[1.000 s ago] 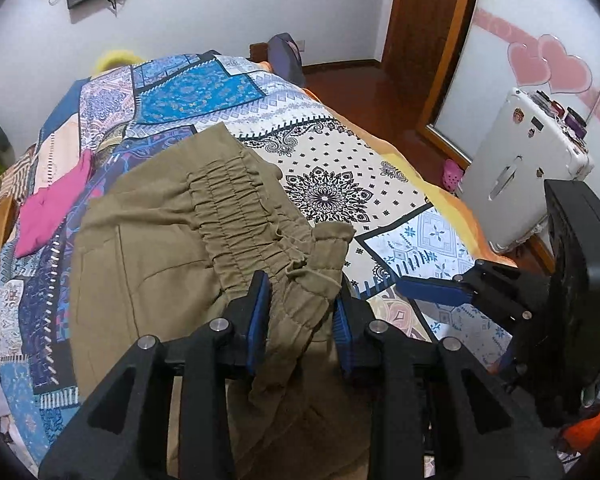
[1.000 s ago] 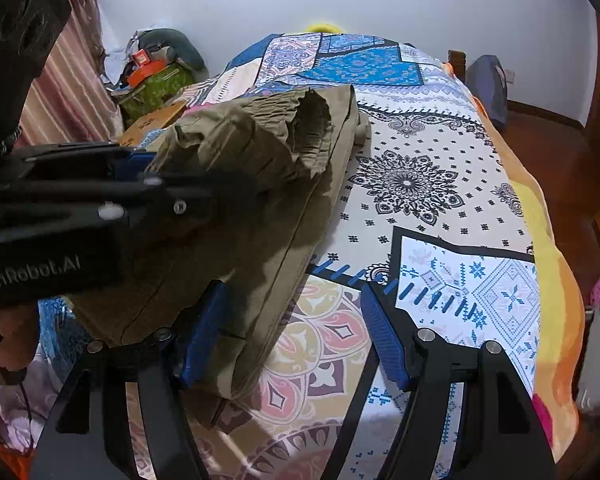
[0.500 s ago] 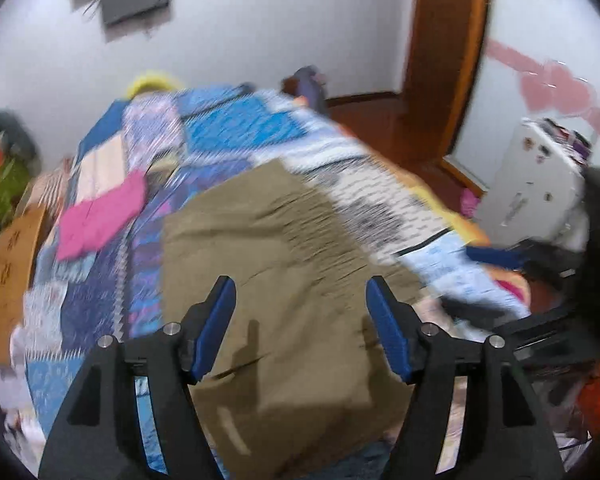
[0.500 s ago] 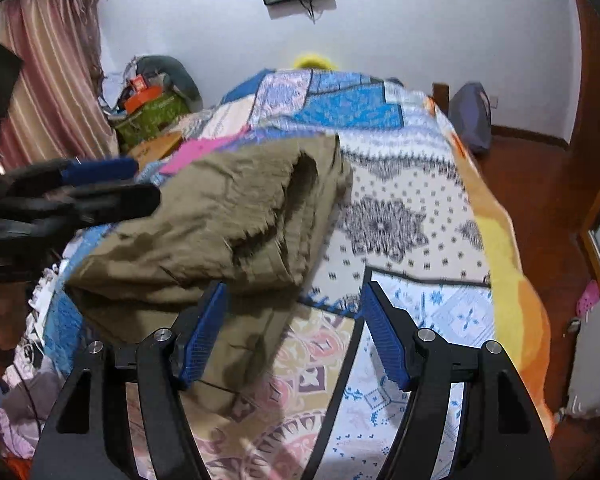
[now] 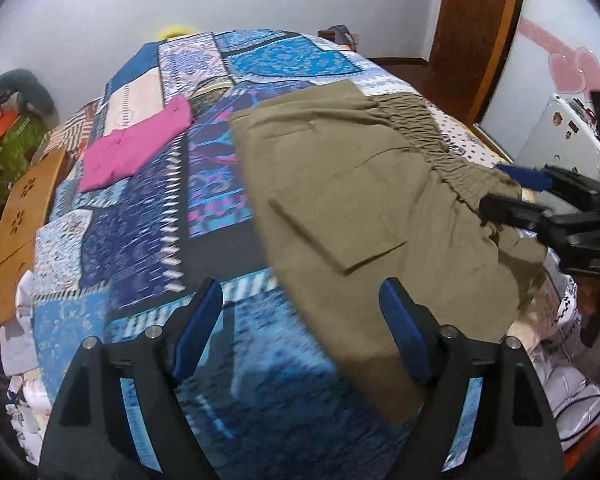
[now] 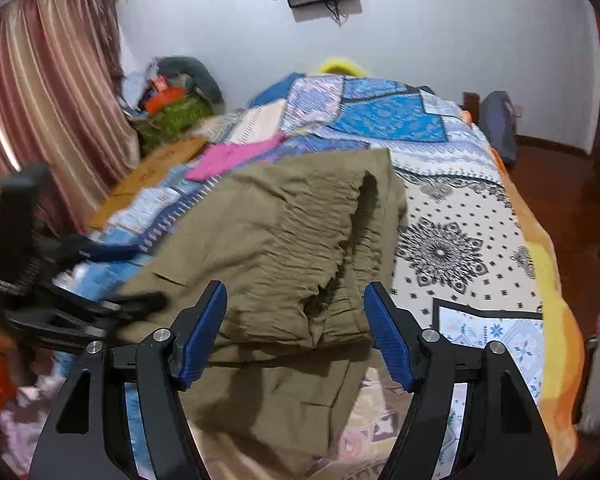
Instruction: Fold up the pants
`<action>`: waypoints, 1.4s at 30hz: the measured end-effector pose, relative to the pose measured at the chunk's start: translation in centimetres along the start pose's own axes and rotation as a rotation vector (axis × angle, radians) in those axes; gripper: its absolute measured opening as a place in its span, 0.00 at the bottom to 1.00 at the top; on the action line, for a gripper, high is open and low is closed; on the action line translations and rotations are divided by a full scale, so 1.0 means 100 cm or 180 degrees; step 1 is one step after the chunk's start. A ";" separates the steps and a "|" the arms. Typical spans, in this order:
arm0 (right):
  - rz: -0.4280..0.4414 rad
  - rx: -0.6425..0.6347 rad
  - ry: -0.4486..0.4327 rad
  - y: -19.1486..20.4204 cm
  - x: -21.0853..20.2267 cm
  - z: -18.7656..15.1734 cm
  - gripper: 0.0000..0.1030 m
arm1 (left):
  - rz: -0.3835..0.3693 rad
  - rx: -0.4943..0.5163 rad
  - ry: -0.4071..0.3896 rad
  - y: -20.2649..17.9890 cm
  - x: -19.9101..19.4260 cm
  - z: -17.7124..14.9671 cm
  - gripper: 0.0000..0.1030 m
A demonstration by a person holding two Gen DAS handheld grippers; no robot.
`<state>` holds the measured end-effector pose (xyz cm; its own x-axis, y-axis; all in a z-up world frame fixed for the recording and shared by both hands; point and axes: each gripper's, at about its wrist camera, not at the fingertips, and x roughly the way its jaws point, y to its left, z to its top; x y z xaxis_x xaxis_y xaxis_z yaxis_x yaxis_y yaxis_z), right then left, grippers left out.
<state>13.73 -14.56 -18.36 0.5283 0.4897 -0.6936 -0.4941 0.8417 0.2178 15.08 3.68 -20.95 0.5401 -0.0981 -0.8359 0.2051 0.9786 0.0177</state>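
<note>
Olive-green pants [image 5: 348, 184] lie on the patterned bedspread, elastic waistband [image 5: 428, 128] to the right, a flat back pocket showing. In the right wrist view the pants [image 6: 284, 240] lie folded over with the bunched waistband on top. My left gripper [image 5: 300, 332] is open and empty, over the bed's near edge just left of the pants. My right gripper [image 6: 296, 328] is open, its blue pads either side of the pants' near fold, gripping nothing. The right gripper also shows in the left wrist view [image 5: 516, 196] by the waistband end.
A folded pink garment [image 5: 136, 144] lies on the bed to the left. A wooden board [image 5: 20, 220] stands along the bed's left side. A white suitcase [image 5: 560, 132] stands on the floor at right. Curtains [image 6: 40, 92] and a clutter pile [image 6: 172, 100] are beyond the bed.
My left gripper has let go of the waistband, opened and swung left and back. The pants have dropped flat onto the bed. My right gripper has stayed open and moved closer over the pants.
</note>
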 end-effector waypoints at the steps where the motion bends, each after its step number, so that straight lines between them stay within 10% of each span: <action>1: 0.0022 0.0021 0.0048 -0.003 0.004 -0.003 0.67 | 0.0032 -0.0027 0.0003 0.006 -0.003 0.000 0.79; 10: 0.0094 0.0146 0.0055 -0.015 0.001 -0.010 0.66 | 0.0382 -0.0321 -0.0096 0.054 0.008 0.041 0.79; 27: 0.0272 0.0257 0.0038 -0.023 0.005 -0.013 0.66 | -0.0595 -0.0759 0.0507 0.079 0.151 0.147 0.54; 34: 0.0295 0.0183 0.0045 -0.026 0.010 -0.008 0.67 | -0.0214 -0.0489 0.0368 0.068 0.154 0.152 0.15; 42: -0.0004 0.0173 0.0038 -0.042 0.011 0.004 0.67 | 0.0115 -0.0488 0.0285 0.091 0.116 0.111 0.12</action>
<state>16.69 -17.51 -19.72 0.5204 0.4862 -0.7020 -0.4552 0.8535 0.2537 32.26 9.43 -24.41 0.4685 -0.0526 -0.8819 0.0564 0.9980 -0.0295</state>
